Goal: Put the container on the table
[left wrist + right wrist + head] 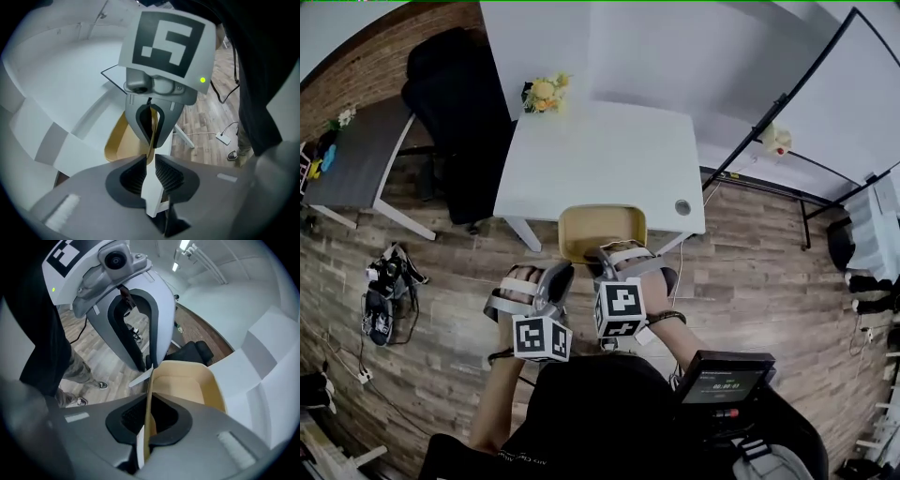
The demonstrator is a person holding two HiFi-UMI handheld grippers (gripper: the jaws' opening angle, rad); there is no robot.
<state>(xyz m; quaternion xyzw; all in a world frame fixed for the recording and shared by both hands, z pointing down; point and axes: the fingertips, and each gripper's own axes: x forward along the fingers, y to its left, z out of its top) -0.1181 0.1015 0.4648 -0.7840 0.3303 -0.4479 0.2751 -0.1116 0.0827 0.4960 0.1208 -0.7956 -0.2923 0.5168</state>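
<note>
- Right gripper (149, 420) — clenched on the near wall of the container (187, 390). The wall stands edge-on between its pads.
- Left gripper (149, 176): released, jaws slightly apart. The same rim reaches their mouth, but the pads do not press on it.
- Container: tan and open-topped, at the near edge of the white table (600, 159), about mid-width. Its long axis runs left to right in the head view. Whether the base rests fully on the tabletop cannot be told.
- Controlling relation: the container lies on the far side of both grippers, which face each other along its near wall — only the right one has a hold.
- Judgement: the base should bear well on the tabletop before the right gripper lets go, or the container could tip off the near edge.
- Surroundings: flowers (546, 94) at the table's far left corner and a black chair (455, 112) to its left.
</note>
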